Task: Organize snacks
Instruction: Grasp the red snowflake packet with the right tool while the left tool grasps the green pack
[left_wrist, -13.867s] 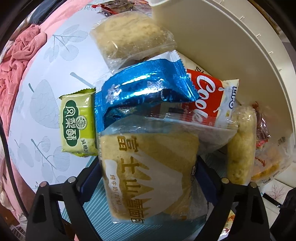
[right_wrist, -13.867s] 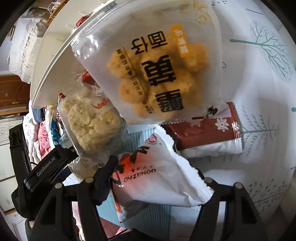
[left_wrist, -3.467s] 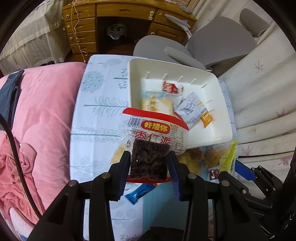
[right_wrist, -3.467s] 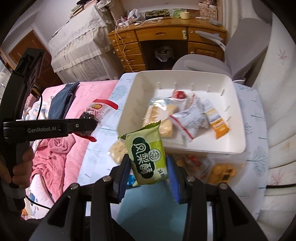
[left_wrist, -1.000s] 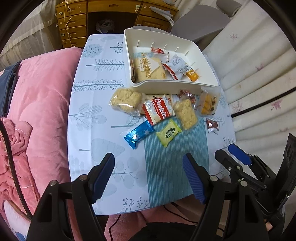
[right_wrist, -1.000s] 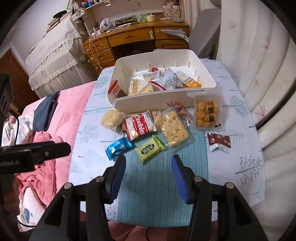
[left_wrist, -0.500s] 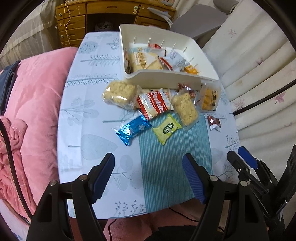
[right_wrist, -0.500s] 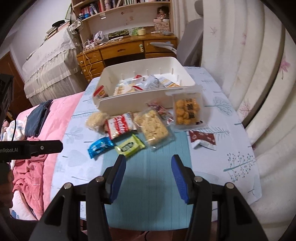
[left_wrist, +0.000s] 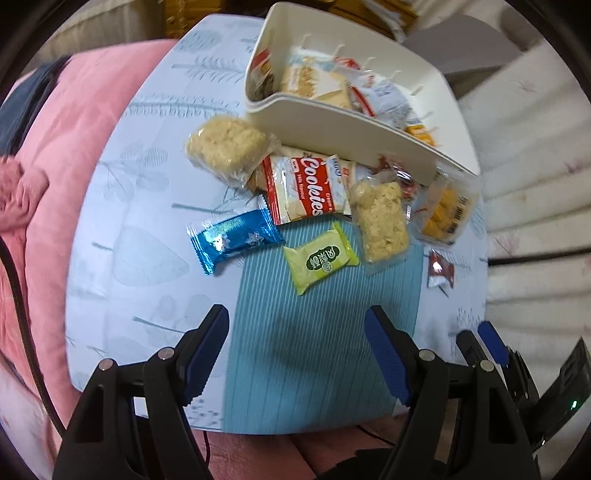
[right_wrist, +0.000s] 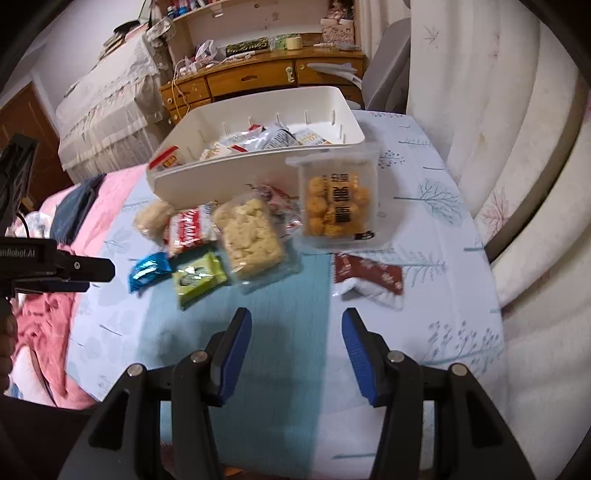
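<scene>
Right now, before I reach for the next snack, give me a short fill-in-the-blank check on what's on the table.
1. The green packet lies on the ____ striped mat.
2. The blue wrapper lies outside the white ____.
3. The left gripper and right gripper both hold ____.
4. The red-and-white packet reads ____.

Missing words: teal; bin; nothing; Cookies

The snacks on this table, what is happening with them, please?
A person holds a gripper in each hand and is sorting snacks into the white bin. Both the left gripper and the right gripper are open and empty above the table. Several packets already lie in the bin. The blue wrapper, the green packet and the cookies pack are among those waiting in front of it.
</scene>
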